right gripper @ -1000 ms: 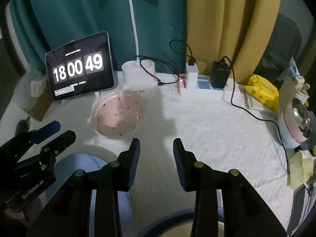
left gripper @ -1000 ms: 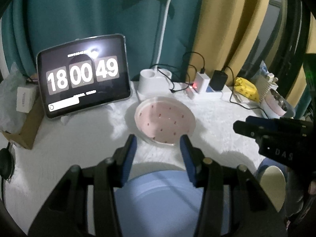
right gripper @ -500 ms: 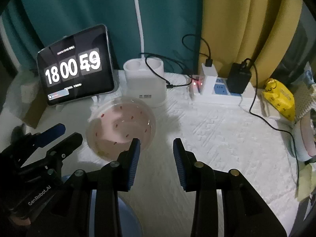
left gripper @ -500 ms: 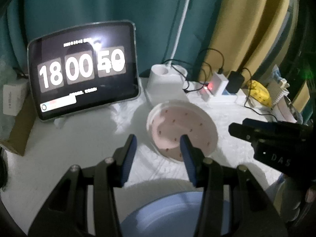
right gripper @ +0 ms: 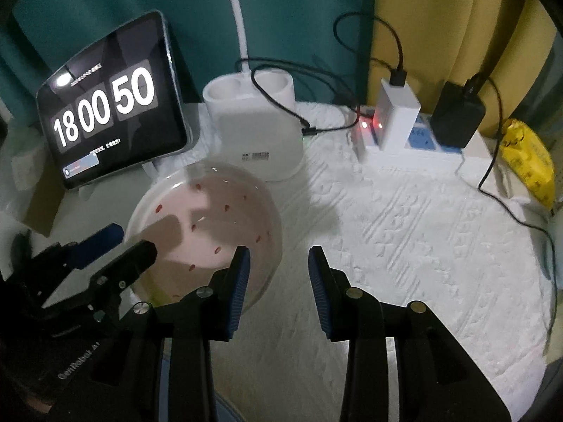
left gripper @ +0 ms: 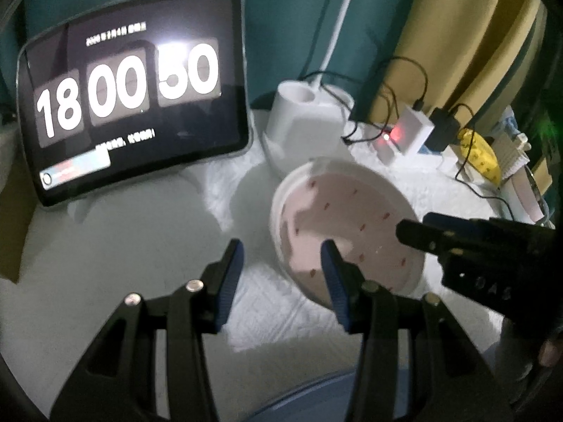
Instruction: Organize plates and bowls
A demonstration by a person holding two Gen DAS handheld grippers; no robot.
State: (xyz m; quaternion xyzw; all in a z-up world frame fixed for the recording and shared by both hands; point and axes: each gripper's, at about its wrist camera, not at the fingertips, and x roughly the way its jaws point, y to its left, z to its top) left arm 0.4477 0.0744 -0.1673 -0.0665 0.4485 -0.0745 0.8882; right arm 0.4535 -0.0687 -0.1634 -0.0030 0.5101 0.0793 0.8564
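On the far left we see a tablet [right gripper: 112, 112] propped upright against a teal curtain [right gripper: 105, 0], its screen showing a large flip clock reading "18 00 50", with small lines of text above and below that are too blurred for us to read. Just right of the tablet stands a white lamp base [right gripper: 257, 130] with two round wells in its top, a white stalk rising from it, and a small printed label on its front that we cannot make out. In front of these, on the white textured cloth [right gripper: 404, 246] covering the table, sits the pink bowl [right gripper: 211, 225], dotted inside with small red marks. Our left gripper [left gripper: 281, 256] hovers at the bowl's near left rim with its blue-padded jaws partly apart and nothing between them; one pad overlaps the bowl's edge in the view, and we cannot tell if it touches. In the right wrist view its black body carries white lettering that looks like "GenRobot.AI". Our right gripper [right gripper: 279, 263] hangs at the bowl's right edge, jaws likewise partly apart and empty; seen from the left wrist its side reads "DAS". A sliver of a blue plate [left gripper: 334, 401] shows at the bottom edge. Further right lies a power strip [right gripper: 429, 140] with a white charger, a black adapter and red lights, then a yellow packet [right gripper: 527, 165] before a yellow curtain [right gripper: 440, 17].
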